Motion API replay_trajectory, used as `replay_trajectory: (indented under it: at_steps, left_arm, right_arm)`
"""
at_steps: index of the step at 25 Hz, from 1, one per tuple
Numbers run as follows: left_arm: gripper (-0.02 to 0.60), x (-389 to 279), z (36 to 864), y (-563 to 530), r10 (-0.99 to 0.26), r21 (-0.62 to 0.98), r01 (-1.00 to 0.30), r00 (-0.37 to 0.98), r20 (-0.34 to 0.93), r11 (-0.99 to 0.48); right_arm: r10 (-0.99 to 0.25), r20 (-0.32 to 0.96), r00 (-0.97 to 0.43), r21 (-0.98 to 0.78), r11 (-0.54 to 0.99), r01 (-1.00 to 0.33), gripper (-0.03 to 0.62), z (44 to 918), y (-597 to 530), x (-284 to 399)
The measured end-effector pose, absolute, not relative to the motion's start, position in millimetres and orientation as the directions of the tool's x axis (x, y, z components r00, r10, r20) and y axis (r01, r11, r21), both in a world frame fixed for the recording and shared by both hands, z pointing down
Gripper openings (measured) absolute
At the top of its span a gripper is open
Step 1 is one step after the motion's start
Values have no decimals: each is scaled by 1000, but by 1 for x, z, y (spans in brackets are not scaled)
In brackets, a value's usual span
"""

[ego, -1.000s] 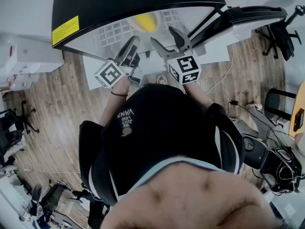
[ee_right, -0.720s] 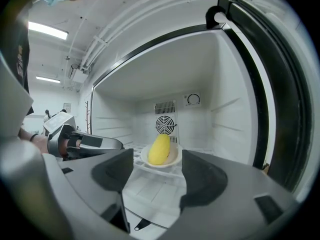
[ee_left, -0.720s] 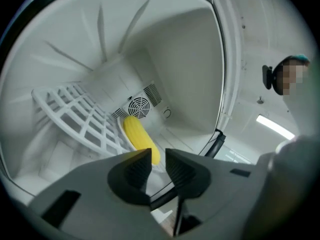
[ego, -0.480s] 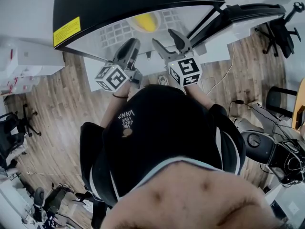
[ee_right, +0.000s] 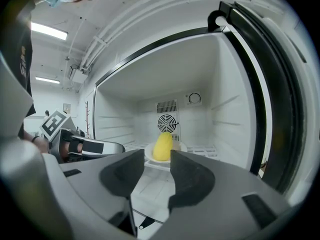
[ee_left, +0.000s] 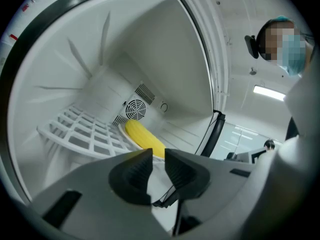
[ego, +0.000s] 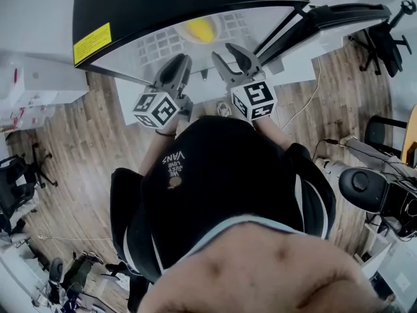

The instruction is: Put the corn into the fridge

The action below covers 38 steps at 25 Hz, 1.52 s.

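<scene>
The yellow corn lies on a white plate on the white grid shelf inside the open fridge. Both grippers are level at the fridge's mouth, short of the corn. My left gripper has its jaws a narrow gap apart and holds nothing; the corn shows past them. My right gripper has its jaws closing, with nothing between them; the corn stands beyond the gap. The left gripper also shows at the left of the right gripper view.
A round fan vent sits in the fridge's back wall behind the plate. The fridge door is swung open to the right. White boxes stand left of the fridge, and office chairs are on the wooden floor.
The right gripper's jaws have narrowed. The left gripper has rolled about its own axis, its marker cube turning. Neither hand has shifted much; the corn stays on its plate.
</scene>
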<state>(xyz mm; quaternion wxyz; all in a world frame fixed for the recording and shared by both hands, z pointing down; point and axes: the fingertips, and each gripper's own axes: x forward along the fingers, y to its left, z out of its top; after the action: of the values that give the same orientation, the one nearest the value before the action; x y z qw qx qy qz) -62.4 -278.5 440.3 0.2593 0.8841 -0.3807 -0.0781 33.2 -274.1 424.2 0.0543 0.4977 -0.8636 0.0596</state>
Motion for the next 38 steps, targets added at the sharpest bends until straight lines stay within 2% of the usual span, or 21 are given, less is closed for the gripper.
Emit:
replay_trajectory:
  at_steps: [18, 38]
  left_arm:
    - [63, -68, 448, -258, -686, 473, -632, 723, 75, -614]
    - [20, -79, 448, -236, -628, 438, -587, 776, 66, -680]
  right_arm:
    - [-876, 162, -453, -53, 451, -891, 58, 431, -251, 30]
    - [-907, 166, -386, -46, 384, -922, 18, 435, -222, 21]
